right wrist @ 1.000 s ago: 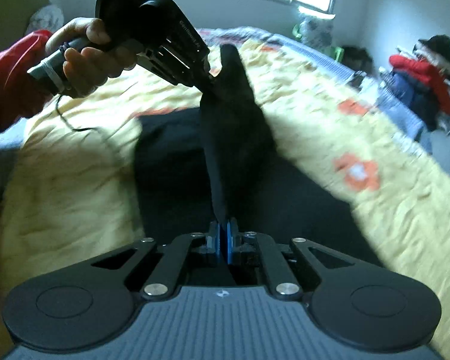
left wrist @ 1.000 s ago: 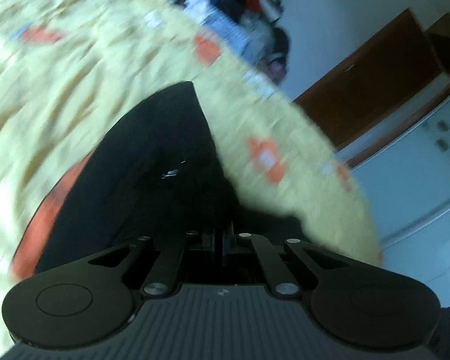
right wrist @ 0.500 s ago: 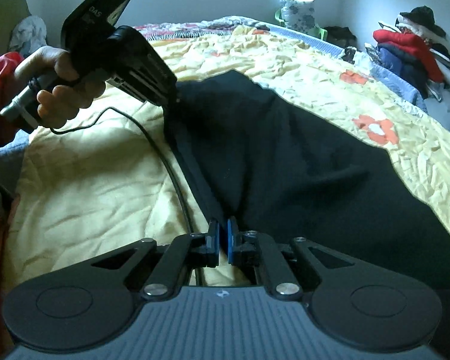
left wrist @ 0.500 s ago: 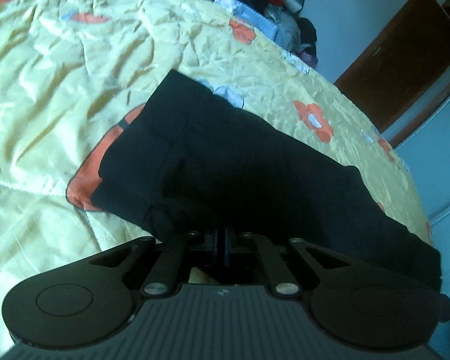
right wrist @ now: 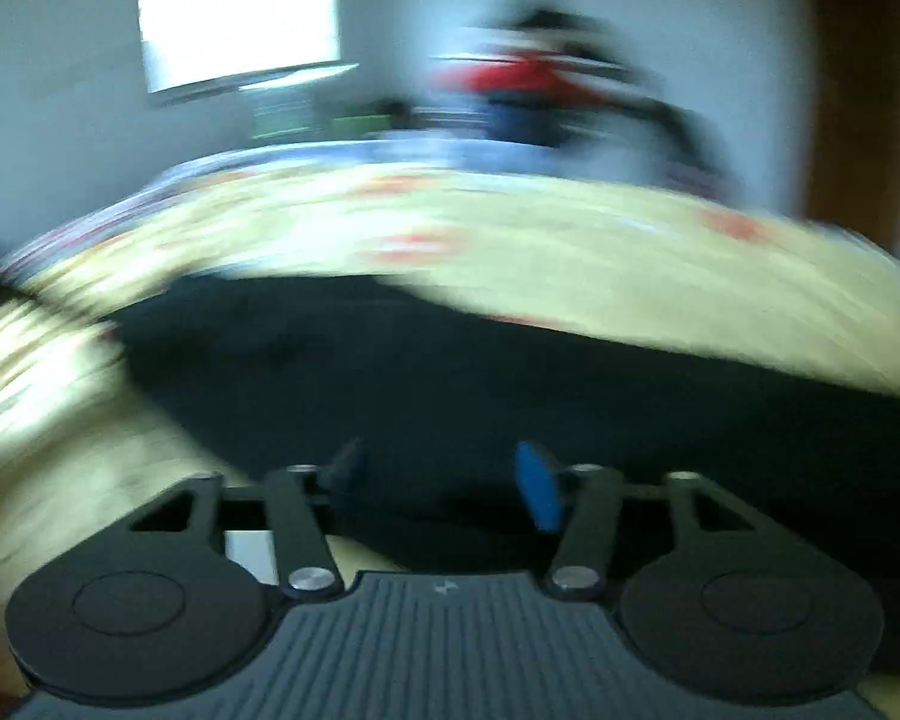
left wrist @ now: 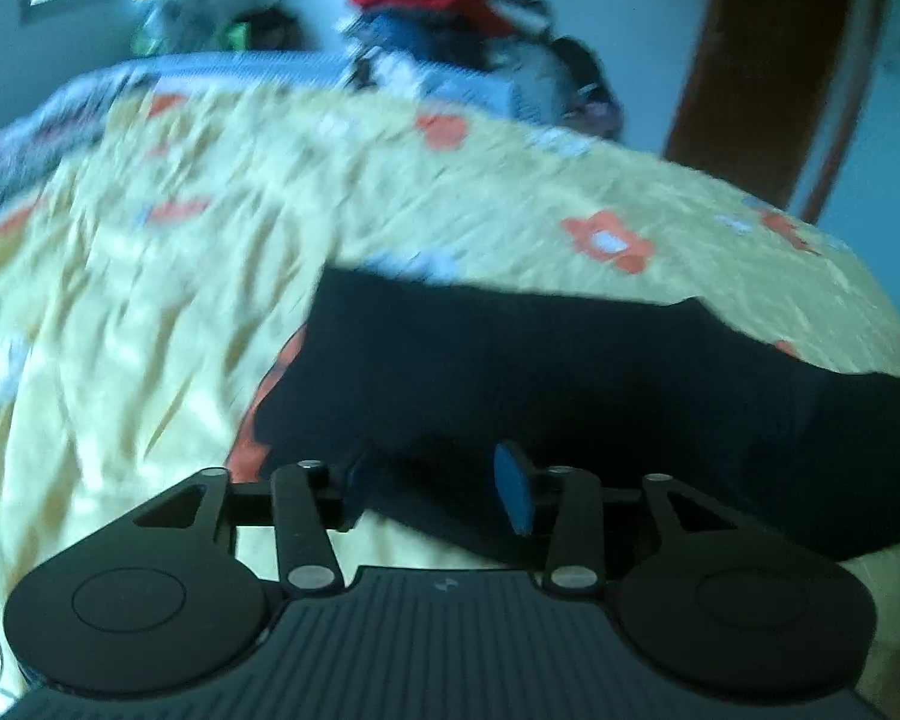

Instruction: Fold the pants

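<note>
The black pants (left wrist: 570,372) lie flat in a folded band across the yellow flowered bedspread (left wrist: 180,276). My left gripper (left wrist: 435,489) is open and empty, its blue pads just over the near edge of the pants. In the right wrist view the pants (right wrist: 450,372) stretch across the bed, blurred by motion. My right gripper (right wrist: 444,489) is open and empty above their near edge.
A pile of clothes (left wrist: 450,18) with a red garment on top sits beyond the far side of the bed. A brown door (left wrist: 768,60) stands at the right. A bright window (right wrist: 237,18) is on the far wall.
Both grippers have let go of the pants and opened. The pants now lie flat on the bed. Both cameras have swung up toward the far wall.
</note>
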